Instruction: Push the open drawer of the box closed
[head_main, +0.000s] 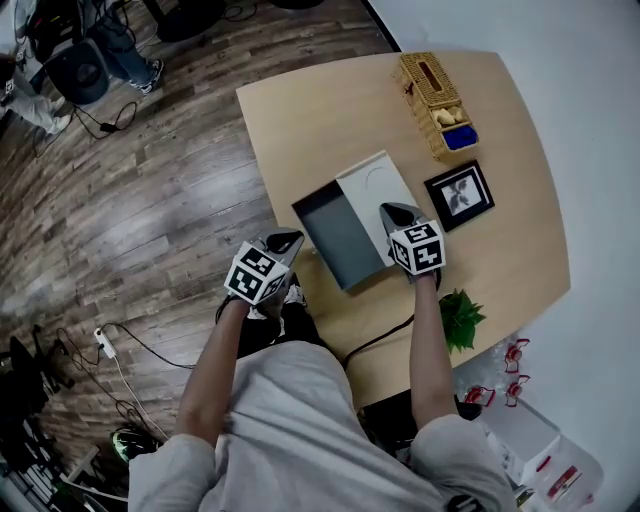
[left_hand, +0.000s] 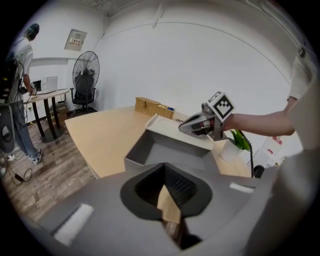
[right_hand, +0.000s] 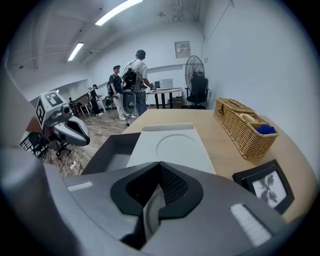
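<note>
A white box (head_main: 375, 188) lies on the wooden table (head_main: 330, 110), its grey drawer (head_main: 335, 235) pulled out toward the table's left edge and empty. My left gripper (head_main: 288, 240) hangs just off that edge, shut, pointing at the drawer's open front (left_hand: 150, 150). My right gripper (head_main: 394, 212) is shut and hovers over the box's near corner. In the right gripper view the box top (right_hand: 172, 146) is straight ahead of the right gripper (right_hand: 160, 165), with the drawer (right_hand: 112, 152) to its left. The left gripper (left_hand: 163, 167) holds nothing.
A wicker basket (head_main: 435, 105) stands at the table's far side, a framed picture (head_main: 459, 195) lies right of the box, and a small plant (head_main: 460, 318) sits near me. Cables run over the wooden floor (head_main: 120, 345). People (right_hand: 132, 82) stand far off.
</note>
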